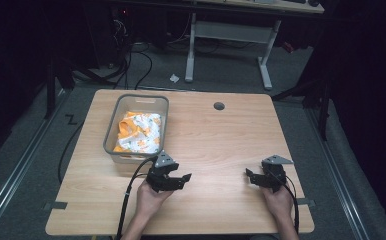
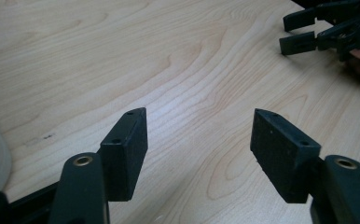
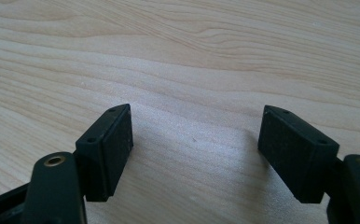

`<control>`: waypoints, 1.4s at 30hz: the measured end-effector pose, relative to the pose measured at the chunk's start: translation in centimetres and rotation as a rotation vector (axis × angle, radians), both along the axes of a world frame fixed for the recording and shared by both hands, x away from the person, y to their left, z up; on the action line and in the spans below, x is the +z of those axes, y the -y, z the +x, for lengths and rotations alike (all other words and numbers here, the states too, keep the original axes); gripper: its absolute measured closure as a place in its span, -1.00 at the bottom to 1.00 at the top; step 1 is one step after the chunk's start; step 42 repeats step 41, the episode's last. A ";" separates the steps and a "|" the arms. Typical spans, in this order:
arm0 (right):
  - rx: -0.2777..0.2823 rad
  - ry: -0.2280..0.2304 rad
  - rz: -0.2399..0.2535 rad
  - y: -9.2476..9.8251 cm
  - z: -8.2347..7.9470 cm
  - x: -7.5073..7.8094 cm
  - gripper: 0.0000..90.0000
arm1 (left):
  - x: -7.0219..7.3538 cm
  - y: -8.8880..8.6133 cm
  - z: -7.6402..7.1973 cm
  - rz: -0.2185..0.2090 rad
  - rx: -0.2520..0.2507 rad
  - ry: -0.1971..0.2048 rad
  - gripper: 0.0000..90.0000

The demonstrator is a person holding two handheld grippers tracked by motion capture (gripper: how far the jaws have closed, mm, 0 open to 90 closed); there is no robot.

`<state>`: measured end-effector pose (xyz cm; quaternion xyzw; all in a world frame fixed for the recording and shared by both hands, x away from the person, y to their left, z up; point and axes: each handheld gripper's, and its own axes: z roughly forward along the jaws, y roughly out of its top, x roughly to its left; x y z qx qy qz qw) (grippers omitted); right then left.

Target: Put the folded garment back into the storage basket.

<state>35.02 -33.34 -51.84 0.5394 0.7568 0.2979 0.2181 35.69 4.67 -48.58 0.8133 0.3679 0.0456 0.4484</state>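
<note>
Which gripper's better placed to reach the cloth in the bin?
Left. The left gripper sits open just in front of the grey bin holding the cloth; the right gripper is farther across the table.

So the right gripper [image 3: 194, 156] is looking down at a low angle over a light wooden tabletop [image 3: 192, 51], pale grain lines running mostly across the frame. Both black jaws come up from the bottom corners and stand wide apart, nothing between them, just bare wood. Each one has a blocky rubbery pad [image 3: 115, 144] with small screw holes along its top edge, and there's a brass-coloured rivet on each arm behind it. Soft shadows sit under both jaws.
</note>
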 end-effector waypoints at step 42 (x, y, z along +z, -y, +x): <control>0.000 0.000 0.000 0.0 0.0 0.0 -0.41 | -3.9 0.3 -0.5 0.200 0.085 0.083 -0.23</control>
